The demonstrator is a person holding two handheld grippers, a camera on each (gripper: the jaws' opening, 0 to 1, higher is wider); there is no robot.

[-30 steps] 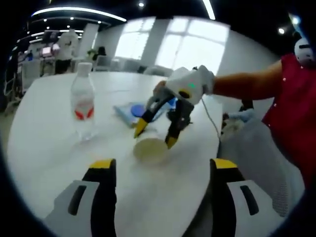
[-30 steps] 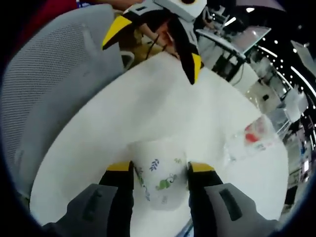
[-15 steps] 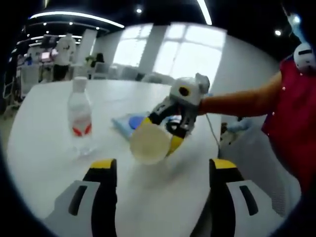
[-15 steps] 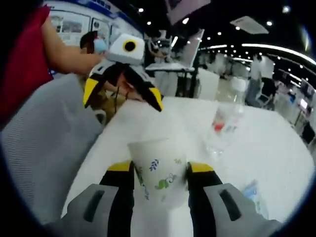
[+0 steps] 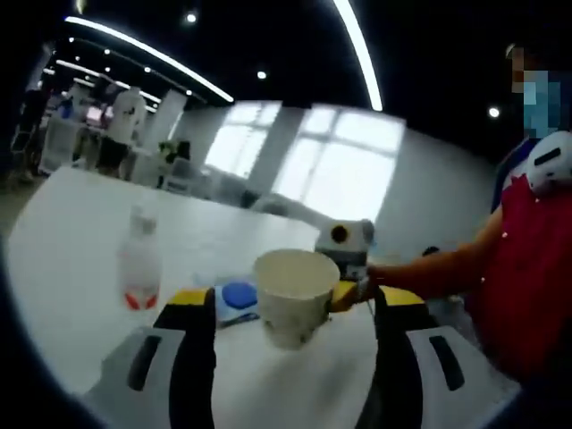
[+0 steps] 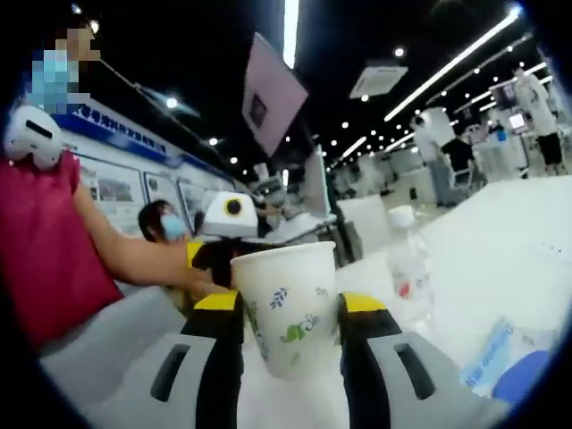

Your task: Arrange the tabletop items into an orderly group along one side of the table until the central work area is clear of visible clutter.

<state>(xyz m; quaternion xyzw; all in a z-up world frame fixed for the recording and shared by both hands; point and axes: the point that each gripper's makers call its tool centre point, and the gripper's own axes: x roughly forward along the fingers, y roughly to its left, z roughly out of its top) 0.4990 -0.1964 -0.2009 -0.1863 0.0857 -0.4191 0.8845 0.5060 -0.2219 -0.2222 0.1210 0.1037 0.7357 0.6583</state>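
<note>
The paper cup (image 6: 288, 306) is held clamped in the right gripper (image 6: 288, 308) at lower centre, the left gripper (image 5: 295, 299) gaping empty, while bottle (image 5: 139, 264) and blue packet (image 5: 234, 298) remain ungrouped.

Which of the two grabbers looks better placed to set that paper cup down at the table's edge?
The right gripper, most likely: its jaws are already closed on the paper cup, held above the white table. The left gripper stands open with nothing between its jaws.
</note>
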